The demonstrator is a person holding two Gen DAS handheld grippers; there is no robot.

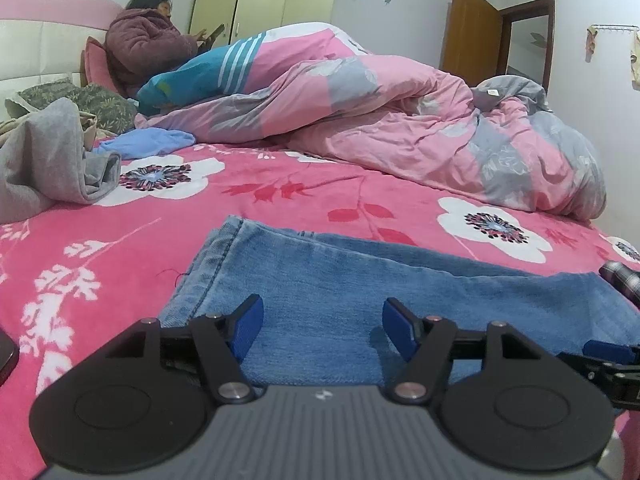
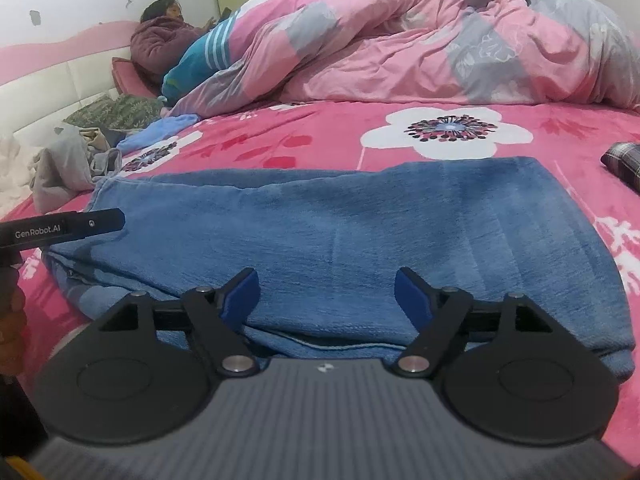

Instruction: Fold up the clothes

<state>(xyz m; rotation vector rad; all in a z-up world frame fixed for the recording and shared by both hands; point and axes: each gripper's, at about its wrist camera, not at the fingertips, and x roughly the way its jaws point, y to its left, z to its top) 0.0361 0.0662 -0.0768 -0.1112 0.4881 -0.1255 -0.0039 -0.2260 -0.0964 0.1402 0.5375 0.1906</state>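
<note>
A pair of blue jeans (image 1: 360, 280) lies folded flat on the pink flowered bedspread (image 1: 120, 240). My left gripper (image 1: 323, 322) hovers low over the hem end of the jeans, its blue pads apart with only flat denim under the gap. In the right wrist view the same jeans (image 2: 340, 232) spread wide across the bed, a folded edge lying just in front of my right gripper (image 2: 327, 294). Its pads stand wide apart and press on nothing. The left tool's black body (image 2: 64, 230) shows at the left edge there.
A bunched pink and grey quilt (image 1: 420, 120) fills the far half of the bed, and a person (image 1: 148, 40) sits against the headboard. A grey garment (image 1: 52, 160) and a light blue one (image 1: 148, 142) lie at the left. A dark checked cloth (image 2: 624, 164) lies at right.
</note>
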